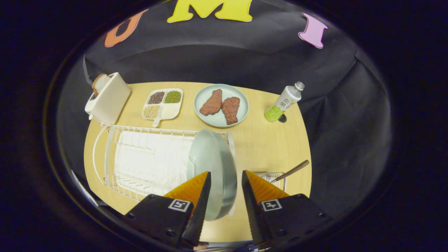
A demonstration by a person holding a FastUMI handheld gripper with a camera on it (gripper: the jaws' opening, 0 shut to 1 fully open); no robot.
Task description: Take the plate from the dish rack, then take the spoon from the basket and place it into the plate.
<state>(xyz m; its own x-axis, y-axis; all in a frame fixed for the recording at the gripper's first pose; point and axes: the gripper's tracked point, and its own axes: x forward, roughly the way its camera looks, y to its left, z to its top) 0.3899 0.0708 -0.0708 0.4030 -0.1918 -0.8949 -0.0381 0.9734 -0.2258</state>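
Observation:
A pale green plate (211, 164) stands on edge at the right end of the white wire dish rack (140, 157). My gripper (225, 178) is open, its orange fingers (190, 189) on either side of the plate's near rim without pressing it. To the right, behind the right finger, sits a small wire basket (274, 176). A spoon's brown handle (292, 170) sticks out of it toward the right.
Beyond the rack on the wooden table (262, 140) are a white toaster (108, 98), a divided tray of beans (162, 103), a plate with two pieces of meat (221, 105) and a green drink bottle (283, 103). Black cloth surrounds the table.

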